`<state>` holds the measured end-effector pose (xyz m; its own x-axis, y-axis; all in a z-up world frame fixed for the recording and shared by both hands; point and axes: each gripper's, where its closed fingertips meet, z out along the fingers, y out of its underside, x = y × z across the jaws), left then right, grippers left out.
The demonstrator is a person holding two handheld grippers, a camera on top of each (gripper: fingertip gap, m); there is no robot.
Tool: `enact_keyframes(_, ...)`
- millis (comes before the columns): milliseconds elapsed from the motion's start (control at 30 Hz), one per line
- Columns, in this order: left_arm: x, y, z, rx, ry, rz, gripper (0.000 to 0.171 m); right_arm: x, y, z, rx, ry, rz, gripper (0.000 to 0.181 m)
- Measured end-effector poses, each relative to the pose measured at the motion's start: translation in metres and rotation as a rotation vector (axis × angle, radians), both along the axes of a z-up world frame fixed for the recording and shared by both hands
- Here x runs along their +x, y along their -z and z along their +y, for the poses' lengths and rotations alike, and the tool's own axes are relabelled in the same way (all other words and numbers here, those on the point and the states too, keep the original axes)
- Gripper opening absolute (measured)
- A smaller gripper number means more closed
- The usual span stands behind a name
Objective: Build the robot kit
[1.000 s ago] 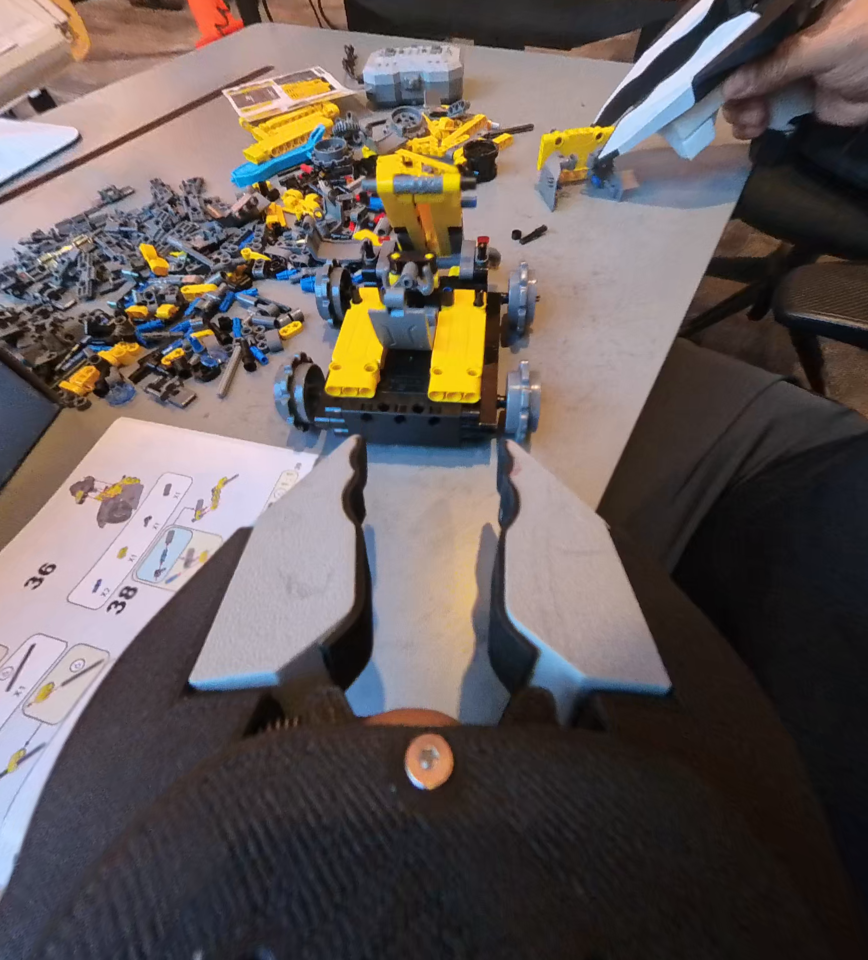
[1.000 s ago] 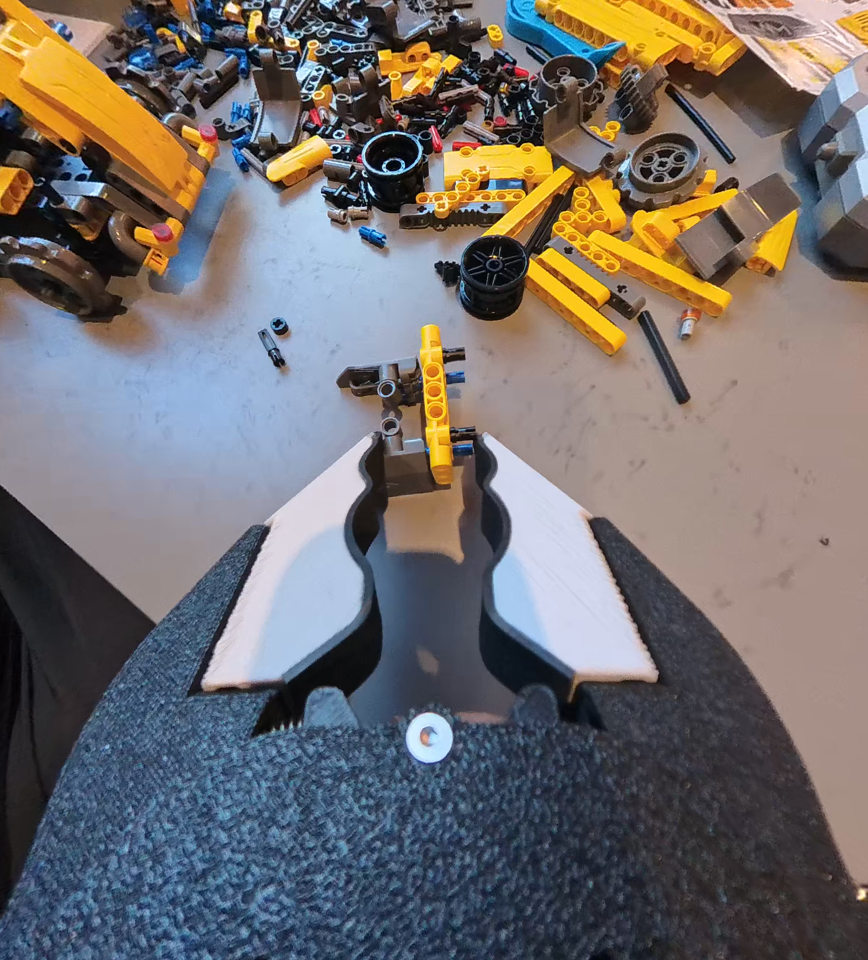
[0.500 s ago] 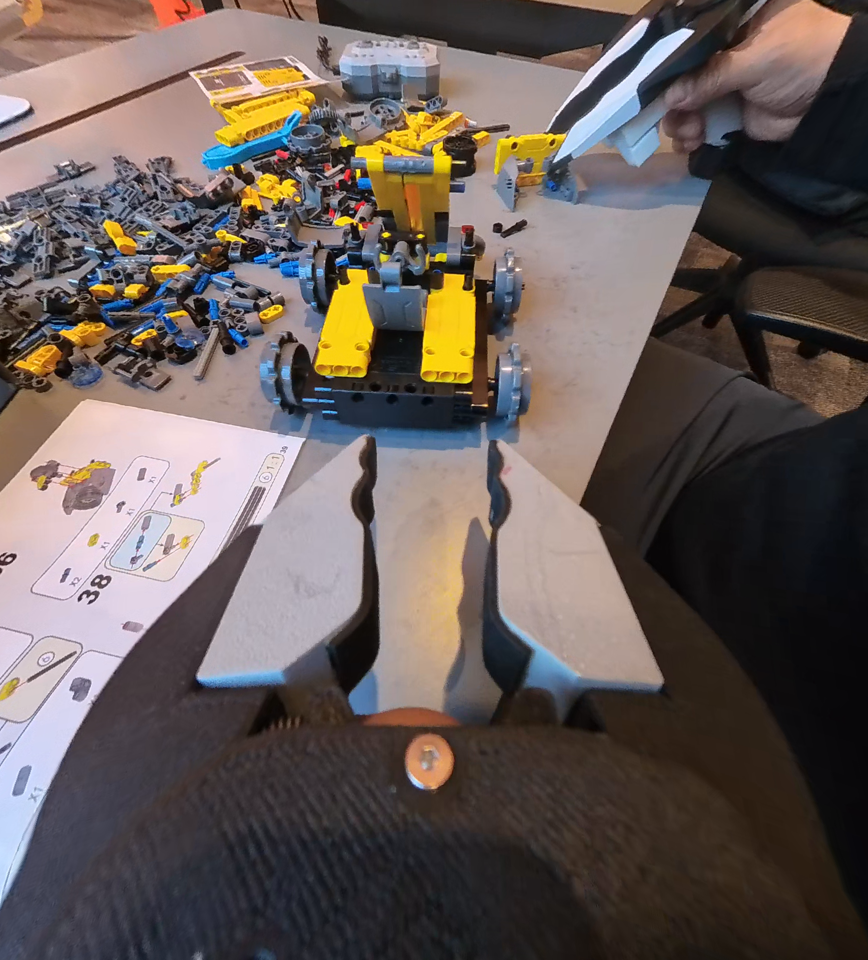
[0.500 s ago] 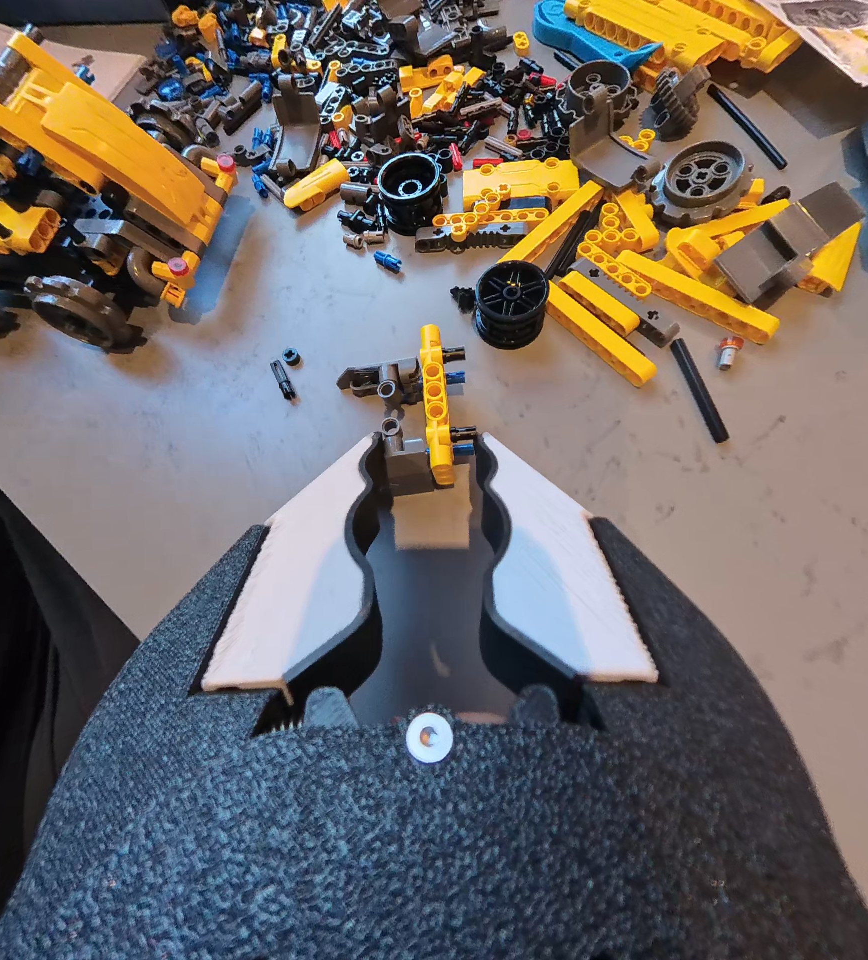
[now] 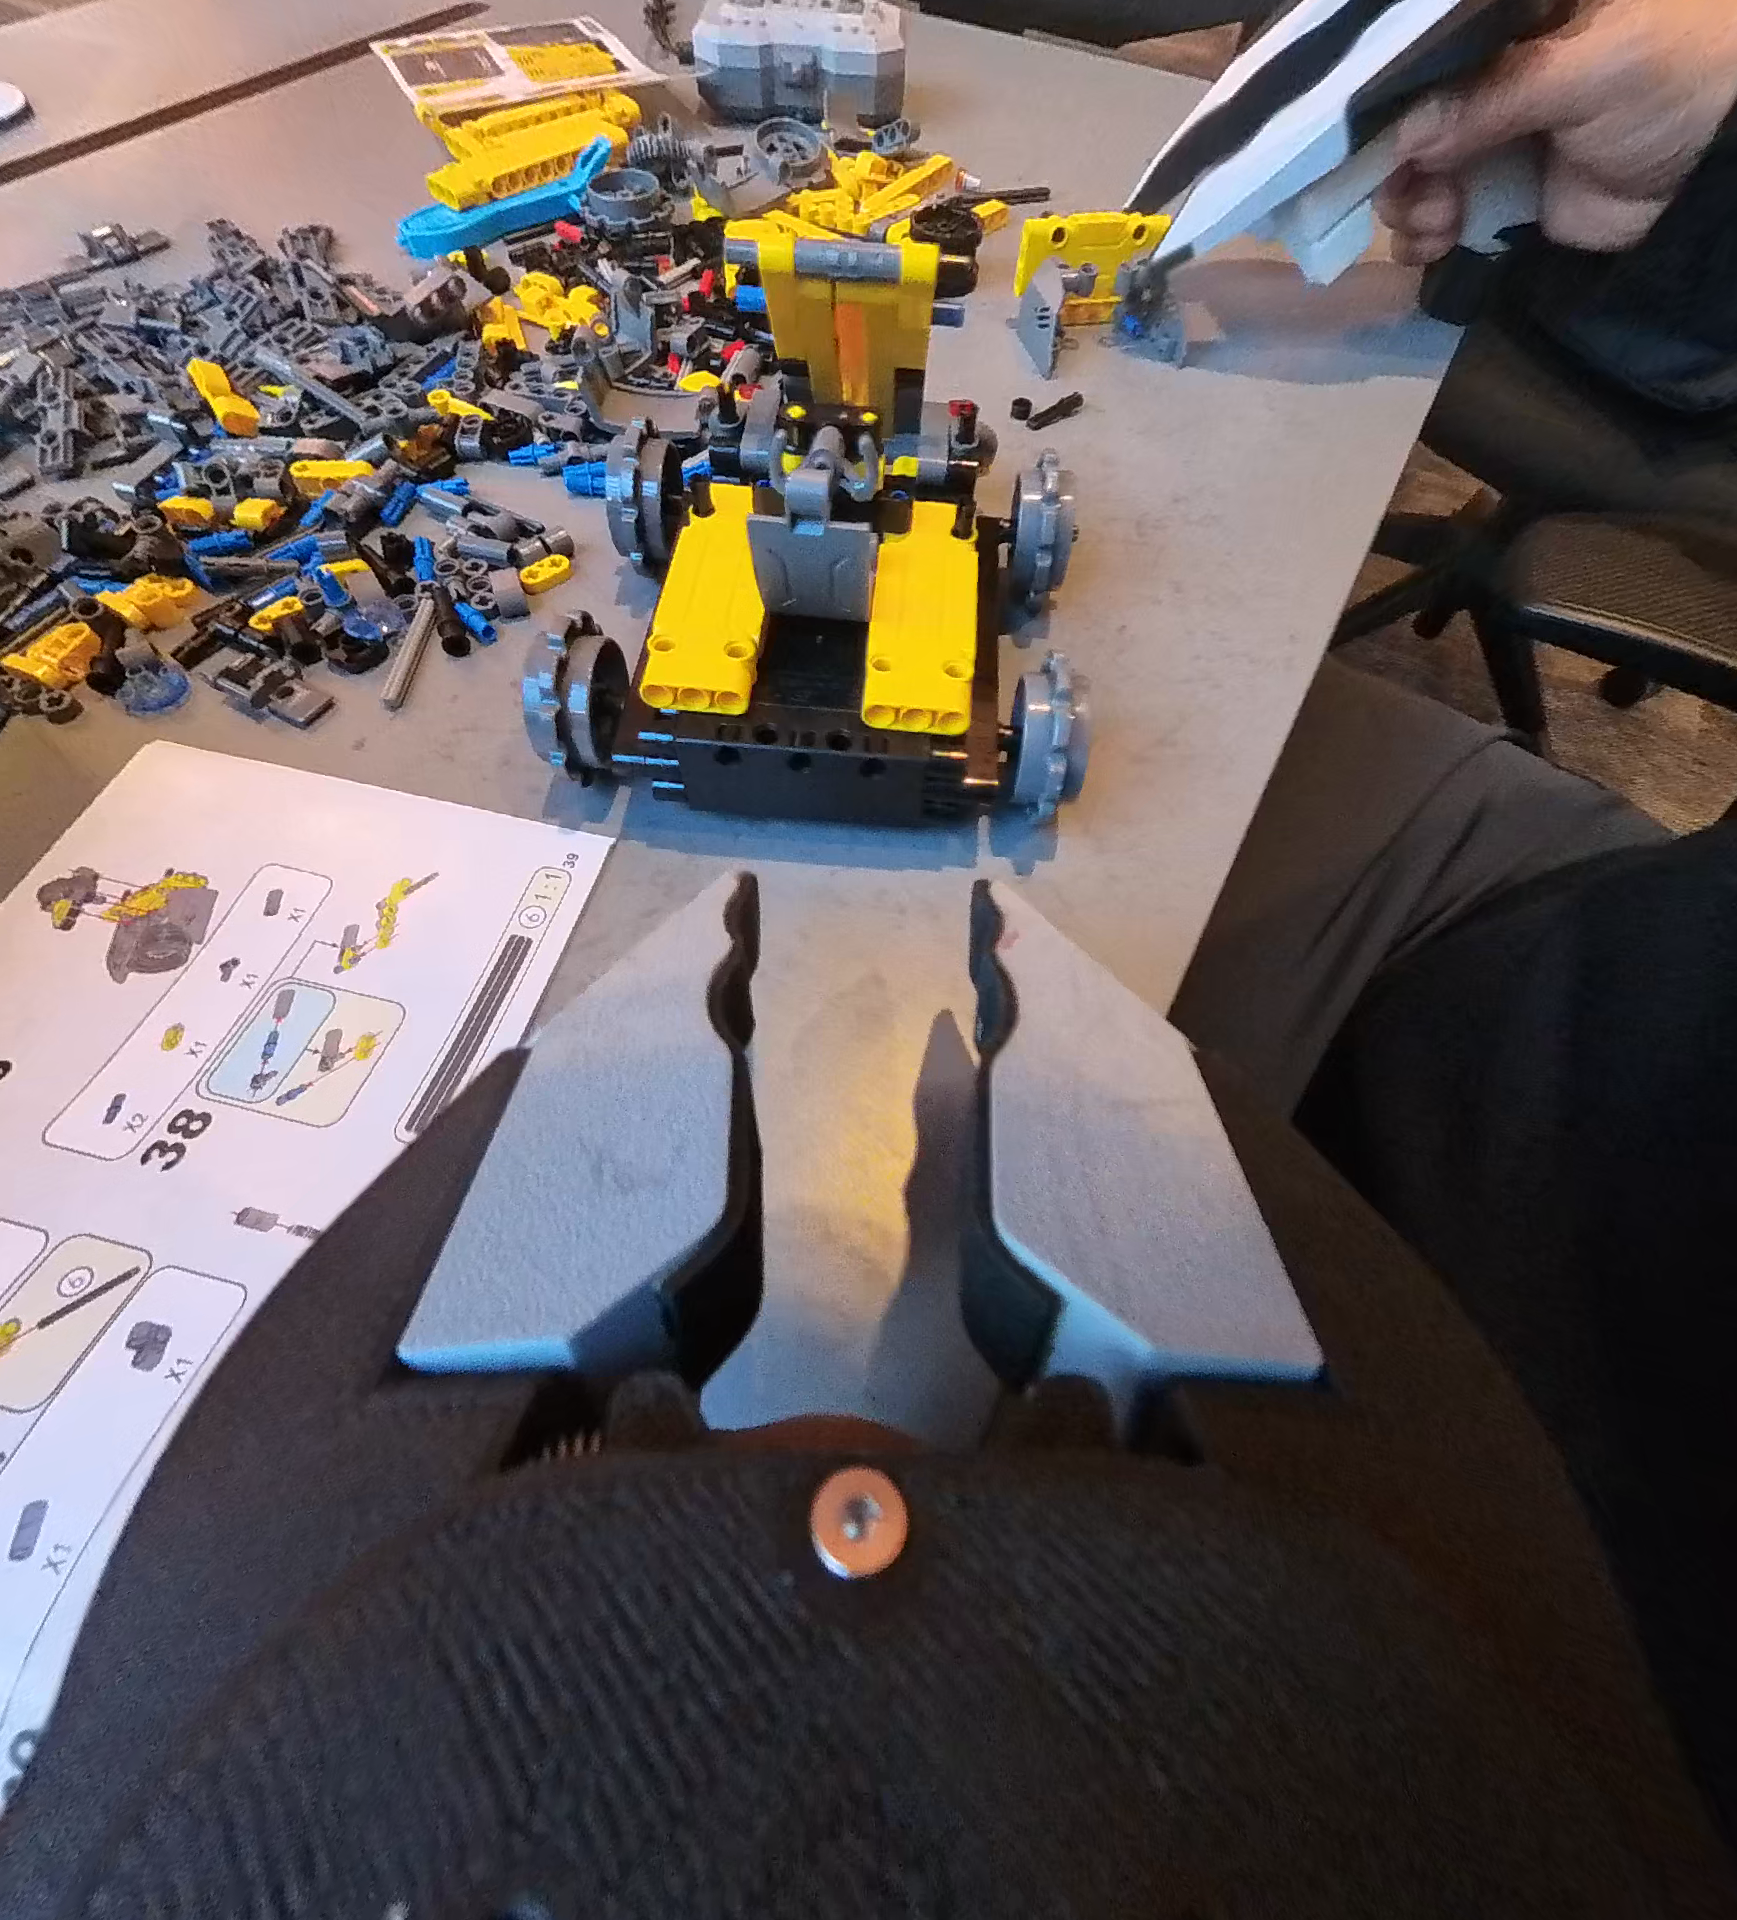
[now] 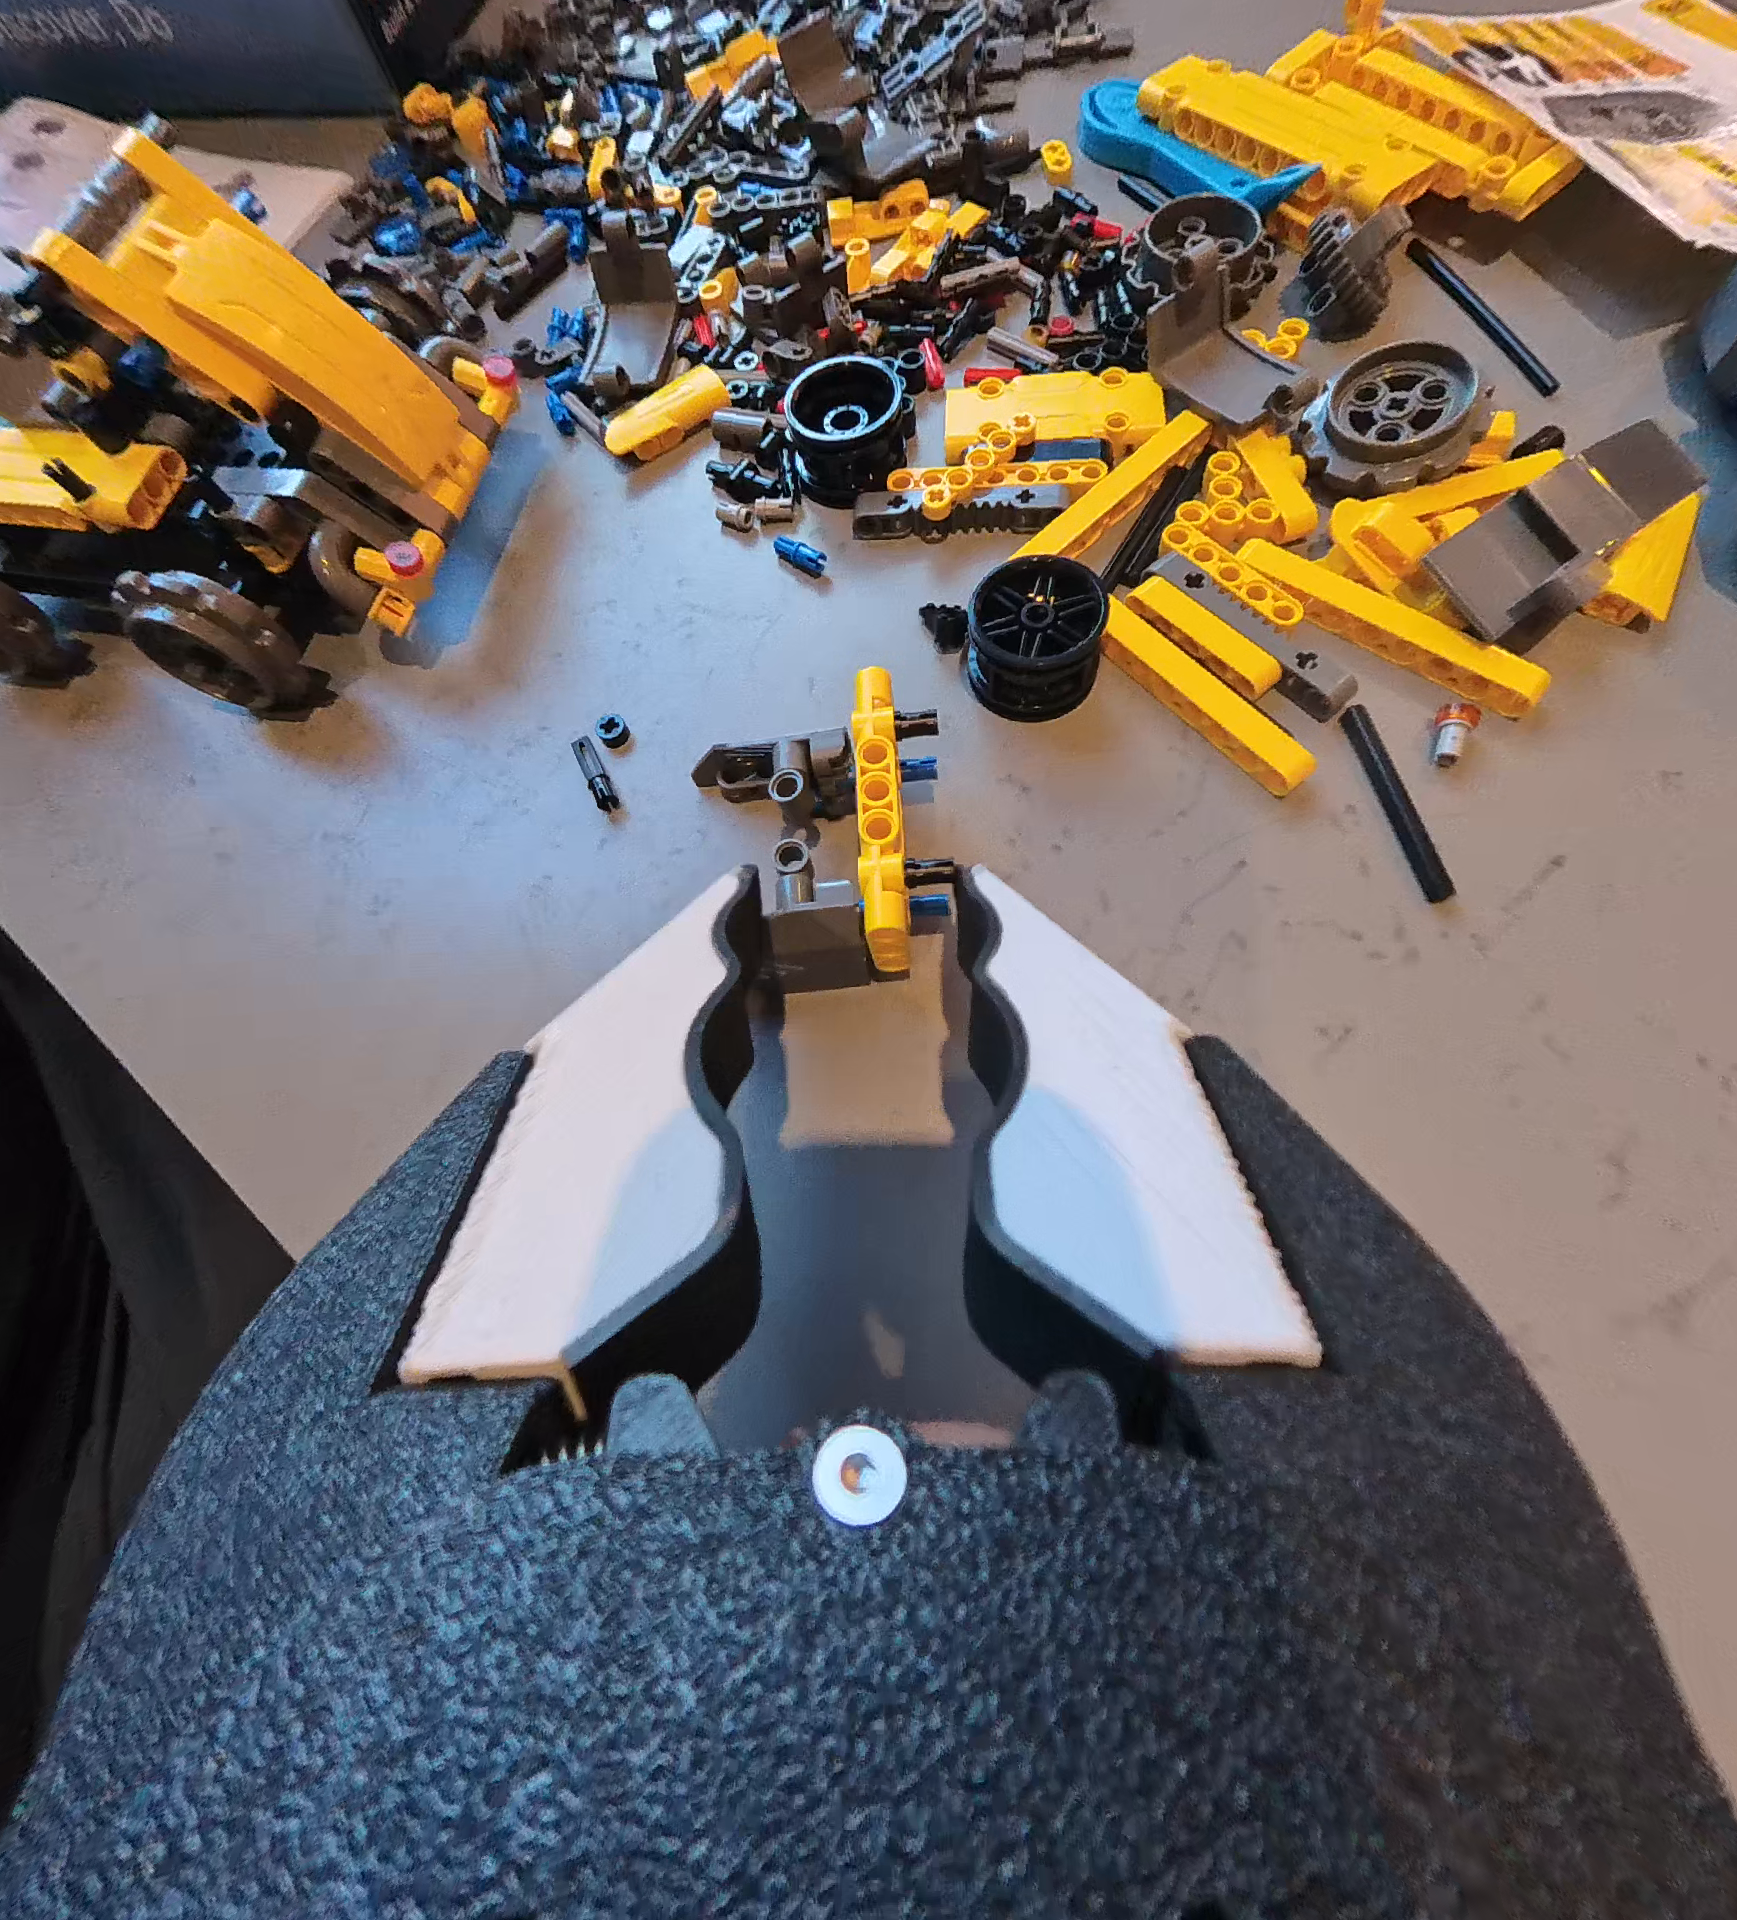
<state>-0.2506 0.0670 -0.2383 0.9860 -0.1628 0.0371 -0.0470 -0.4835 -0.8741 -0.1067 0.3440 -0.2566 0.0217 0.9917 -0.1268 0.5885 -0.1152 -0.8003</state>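
The left gripper (image 5: 856, 914) is hovering with its jaws apart and empty over the near edge of the grey tabletop (image 5: 1207, 540), beside the open instruction booklet (image 5: 220, 1039). Just beyond it the half-built yellow vehicle (image 5: 822, 613) is standing wheelless on bare hubs, so much building seems left. The right gripper (image 6: 848, 914) is pinching a small grey-and-yellow subassembly (image 6: 859, 831) near the table's right edge. Farther off, loose parts (image 5: 251, 457) are lying in heaps; no container is showing.
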Motion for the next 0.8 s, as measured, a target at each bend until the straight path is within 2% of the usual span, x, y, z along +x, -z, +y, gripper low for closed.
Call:
enact_keyframes(200,0.0,0.004,0.001,-0.021,-0.008,0.009,0.039,0.004,-0.002,0.005,0.0,0.01,0.012,0.036)
enact_keyframes(467,0.0,0.006,0.001,-0.03,-0.007,0.016,0.039,-0.001,-0.014,0.009,0.039,0.028,0.016,0.024)
enact_keyframes(700,0.002,0.005,0.0,-0.027,0.002,0.008,0.039,-0.016,-0.021,0.011,0.153,-0.012,-0.108,0.021)
enact_keyframes(800,0.002,0.005,0.0,-0.029,0.01,0.002,0.039,-0.024,-0.012,0.013,0.161,-0.034,-0.212,0.02)
